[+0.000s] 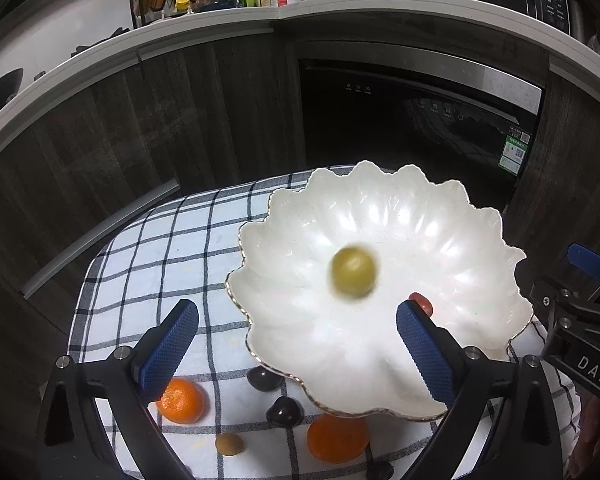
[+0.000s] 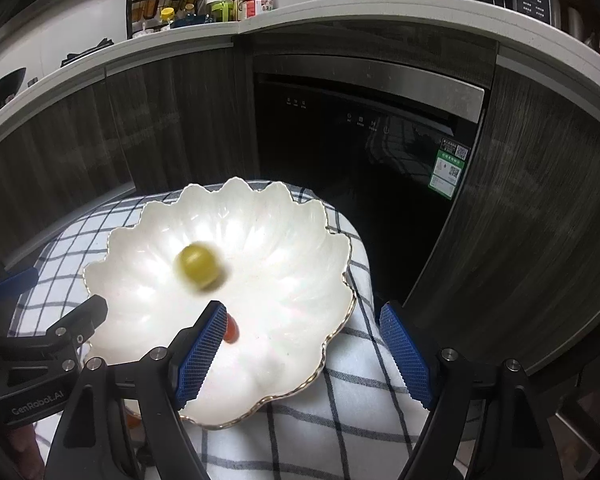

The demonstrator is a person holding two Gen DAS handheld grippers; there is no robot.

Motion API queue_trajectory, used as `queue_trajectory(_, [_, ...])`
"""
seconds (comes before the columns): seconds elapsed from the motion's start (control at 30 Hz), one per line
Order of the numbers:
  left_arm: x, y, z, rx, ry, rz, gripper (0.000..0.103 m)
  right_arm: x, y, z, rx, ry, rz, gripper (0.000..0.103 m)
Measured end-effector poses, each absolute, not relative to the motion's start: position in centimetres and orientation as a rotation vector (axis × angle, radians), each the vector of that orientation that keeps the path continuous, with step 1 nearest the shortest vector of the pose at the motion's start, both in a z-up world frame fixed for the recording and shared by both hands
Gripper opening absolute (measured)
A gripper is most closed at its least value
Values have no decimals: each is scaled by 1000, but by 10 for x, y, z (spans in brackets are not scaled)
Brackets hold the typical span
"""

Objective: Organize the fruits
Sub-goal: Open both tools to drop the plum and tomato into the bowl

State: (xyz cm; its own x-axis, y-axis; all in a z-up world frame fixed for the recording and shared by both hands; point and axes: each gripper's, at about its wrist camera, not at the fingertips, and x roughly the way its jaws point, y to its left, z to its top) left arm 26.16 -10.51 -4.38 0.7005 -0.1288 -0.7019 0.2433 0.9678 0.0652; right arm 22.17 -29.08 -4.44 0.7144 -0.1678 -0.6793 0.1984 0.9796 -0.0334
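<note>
Grape (image 1: 353, 273), blurred, sits mid-bowl (image 1: 440, 216) because both the left gripper (image 1: 296, 350) and right gripper (image 2: 302, 354) gape empty, while oranges (image 1: 181, 400) wait on the cloth (image 1: 160, 248) at seven o'clock.

White scalloped bowl (image 2: 284, 248) with gilt rim is seen on a checked cloth (image 2: 340, 408). A green grape (image 2: 198, 266), blurred, is seen inside the bowl near its centre. A small red fruit (image 2: 231, 330) lies in the bowl, partly hidden by a blue pad. Right gripper (image 2: 302, 350) is held wide apart, nothing between the pads. Left gripper (image 2: 56, 336) is seen at the left edge, its state unclear
</note>
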Motion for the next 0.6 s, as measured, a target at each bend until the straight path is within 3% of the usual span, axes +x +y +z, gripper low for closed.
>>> queue_trajectory(0.6, [243, -75, -31, 118, 738, -179, 102, 211, -272, -29, 22, 731, -186, 80])
